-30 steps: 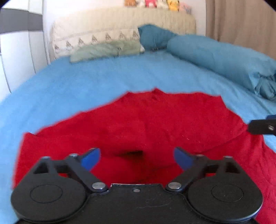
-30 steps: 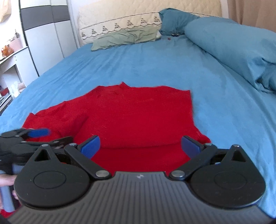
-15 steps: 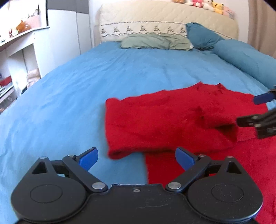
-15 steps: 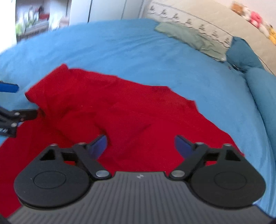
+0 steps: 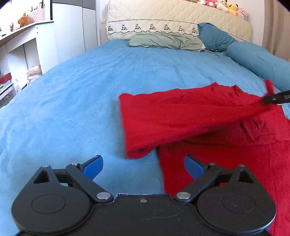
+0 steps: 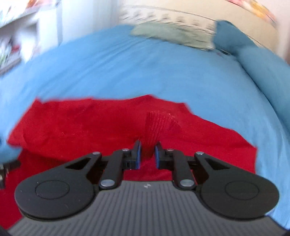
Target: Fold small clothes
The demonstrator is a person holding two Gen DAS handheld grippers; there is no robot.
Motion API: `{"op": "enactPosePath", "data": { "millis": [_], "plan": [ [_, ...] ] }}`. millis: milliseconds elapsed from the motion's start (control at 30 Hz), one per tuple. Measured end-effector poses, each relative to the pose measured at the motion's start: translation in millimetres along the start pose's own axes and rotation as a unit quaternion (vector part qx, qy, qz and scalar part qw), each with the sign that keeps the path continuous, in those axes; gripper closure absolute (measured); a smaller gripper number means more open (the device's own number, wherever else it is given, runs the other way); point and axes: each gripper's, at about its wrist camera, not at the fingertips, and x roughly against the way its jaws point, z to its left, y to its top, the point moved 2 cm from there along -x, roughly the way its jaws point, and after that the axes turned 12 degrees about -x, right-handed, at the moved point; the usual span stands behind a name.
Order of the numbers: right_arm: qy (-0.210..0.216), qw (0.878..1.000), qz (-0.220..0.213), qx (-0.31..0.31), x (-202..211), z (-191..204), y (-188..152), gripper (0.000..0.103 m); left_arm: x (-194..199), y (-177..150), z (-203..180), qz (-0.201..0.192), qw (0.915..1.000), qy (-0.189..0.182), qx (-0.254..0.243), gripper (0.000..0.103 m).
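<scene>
Far left in the left wrist view: white shelving (image 5: 23, 41) against the wall, with a small plush figure (image 5: 25, 18) on top. Next, a broad blue bedspread (image 5: 72, 94) filling most of the frame. Low in the foreground, the left gripper (image 5: 143, 168), blue-padded fingers (image 5: 93, 166) spread wide and holding nothing, poised above bare bedspread with the near edge of the red garment (image 5: 190, 116) just ahead and to its right. Garment spread flat on the bed right of centre, one sleeve folded over the body and its cuffed end lying just beyond the gripper's gap. Further back, a pale green pillow (image 5: 165, 40) against a cream quilted headboard (image 5: 181, 20), a row of plush toys (image 5: 223, 6) along its top, then a teal pillow (image 5: 213, 37) and a long teal bolster (image 5: 257, 63) down the right side. At the right edge, the other tool's dark tip touching a raised fold of red cloth. In the right wrist view, blurred: red garment (image 6: 90, 127) stretching from the left edge across the middle, lying under and ahead of the right gripper (image 6: 147, 154). Fingers (image 6: 137, 154) drawn close together, pinching a ribbed ridge of the garment that stands up between them. Blue bedspread (image 6: 145, 63) beyond, bolster (image 6: 262, 69) at far right.
</scene>
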Motion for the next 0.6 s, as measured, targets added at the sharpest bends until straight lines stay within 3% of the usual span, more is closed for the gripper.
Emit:
{"op": "enactPosePath", "data": {
  "millis": [100,200,267,333,500,533,600],
  "plan": [
    [0.012,0.997,0.03,-0.074,-8.0,-43.1,-13.9,0.072,-2.0,-0.6,-2.0,0.002,1.0,0.001,0.001,0.005],
    [0.034,0.99,0.044,-0.133,-12.8,-69.4,-36.3,0.063,-3.4,-2.6,-2.5,0.005,1.0,-0.001,0.0,0.005],
    [0.041,0.986,0.034,-0.156,-9.6,-77.7,-46.3,0.04,-4.2,-3.6,-2.9,0.008,1.0,0.0,-0.005,0.005],
    [0.051,0.984,0.021,-0.168,-6.7,-78.7,-52.6,0.032,-5.0,-3.8,-1.7,0.009,0.9999,0.002,-0.007,0.005],
    [0.04,0.981,0.006,-0.19,-9.7,-75.6,-48.1,0.035,-8.3,-1.3,0.7,0.009,0.9999,0.006,-0.006,0.005],
    [0.036,0.98,0.005,-0.197,-6.4,-76.6,-49.4,0.039,-9.6,-0.4,0.1,0.009,0.9999,0.008,-0.007,0.005],
    [0.019,0.98,0.01,-0.198,-13.2,-77.1,-42.5,0.059,-11.9,1.0,-1.7,0.009,0.9999,0.011,-0.005,0.005]
  ]
}}
